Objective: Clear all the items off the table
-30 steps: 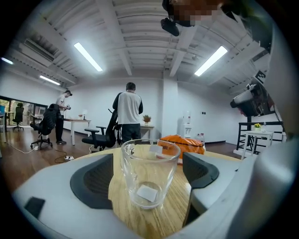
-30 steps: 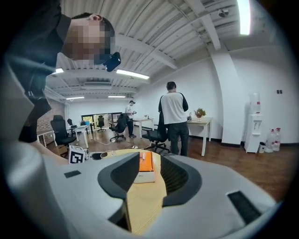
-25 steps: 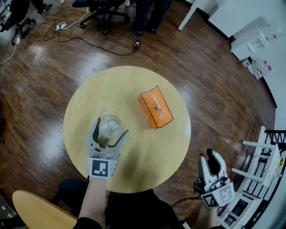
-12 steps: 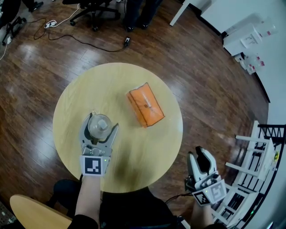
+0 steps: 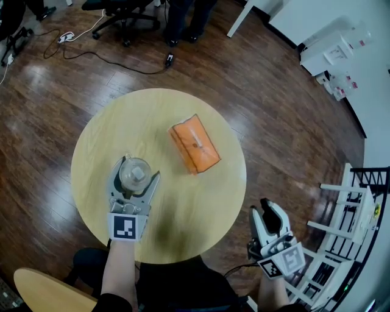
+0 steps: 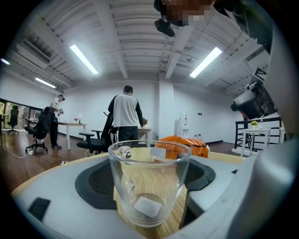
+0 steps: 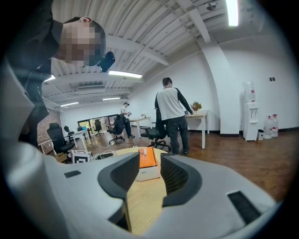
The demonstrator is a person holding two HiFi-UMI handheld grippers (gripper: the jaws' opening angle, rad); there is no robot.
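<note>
A clear drinking glass [image 5: 134, 173] stands upright on the round wooden table [image 5: 183, 213], at its near left. My left gripper [image 5: 136, 170] lies level round it; its jaws have just been closing and the pads now rest against the glass [image 6: 149, 186] on both sides. An orange tissue pack [image 5: 195, 144] lies flat near the table's middle, and it also shows behind the glass as an orange pack [image 6: 182, 145]. My right gripper [image 5: 266, 208] hangs off the table's near right edge. Its jaws stand a little apart with nothing between them, facing the pack [image 7: 148, 158].
A white rack [image 5: 347, 213] stands on the floor at the right. Office chairs [image 5: 122, 12], a person's legs [image 5: 183, 18] and cables [image 5: 91, 49] are beyond the table. White boxes [image 5: 335, 55] sit at the far right. A wooden seat [image 5: 49, 286] is at the near left.
The left jaws have drawn in from a wider spread until they hug the glass. The glass and the tissue pack have stayed in place. The right gripper has barely shifted.
</note>
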